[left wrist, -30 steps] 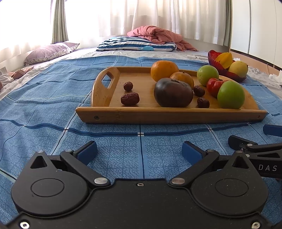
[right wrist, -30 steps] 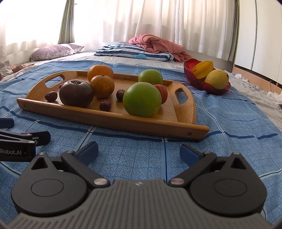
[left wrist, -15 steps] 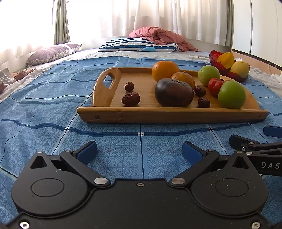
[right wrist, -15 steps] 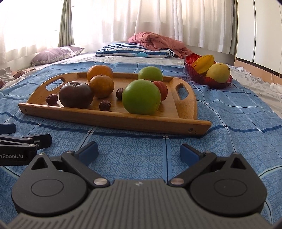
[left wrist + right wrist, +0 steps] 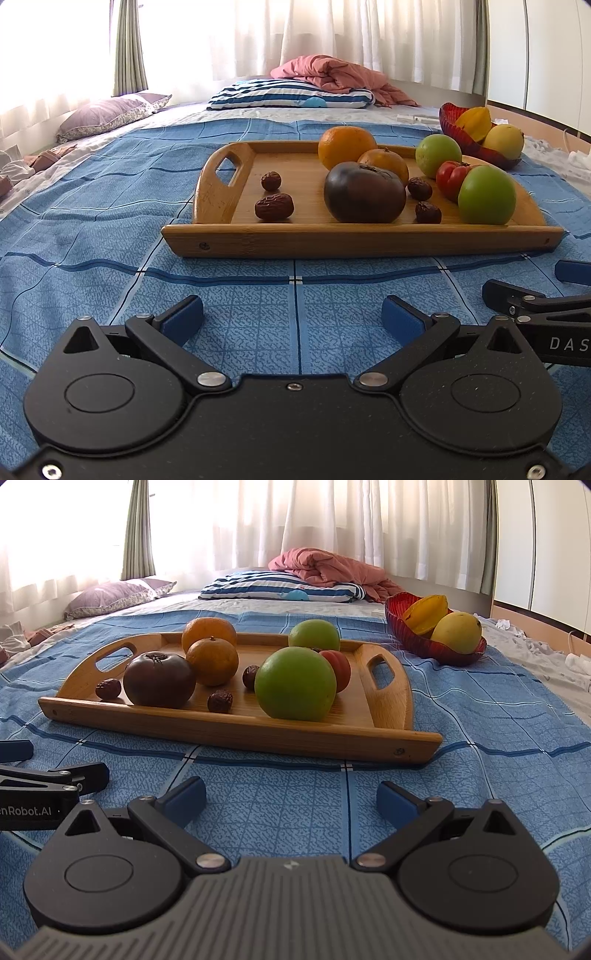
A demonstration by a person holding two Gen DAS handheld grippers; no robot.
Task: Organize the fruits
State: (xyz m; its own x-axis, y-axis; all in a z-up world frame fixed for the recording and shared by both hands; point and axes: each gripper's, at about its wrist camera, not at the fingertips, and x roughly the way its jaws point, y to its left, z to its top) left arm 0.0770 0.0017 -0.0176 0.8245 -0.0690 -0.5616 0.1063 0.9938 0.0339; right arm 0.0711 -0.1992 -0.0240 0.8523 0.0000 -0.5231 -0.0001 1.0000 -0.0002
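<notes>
Your left claw (image 5: 291,317) is spread wide and holds nothing, its blue pads low over the blue bedspread (image 5: 92,229); your right claw (image 5: 291,797) is spread the same way, also with nothing in it. At 12 o'clock from both sits the wooden tray (image 5: 362,242) with the fruit: a dark tomato (image 5: 364,192), two oranges (image 5: 346,147), two green apples (image 5: 295,683), a red fruit (image 5: 451,177) half hidden behind the near apple, and small dried dates (image 5: 274,206). At 1 o'clock, past the tray, a red bowl (image 5: 417,638) holds a yellow mango (image 5: 457,632) and a starfruit (image 5: 424,614).

Readable writing: "DAS" on the right claw's body at 3 o'clock in the left view, cut off by the edge; "enRobot.AI" on the left claw's body at 9 o'clock in the right view, its start cut off. A striped pillow (image 5: 291,94) and pink blanket (image 5: 332,72) lie far back.
</notes>
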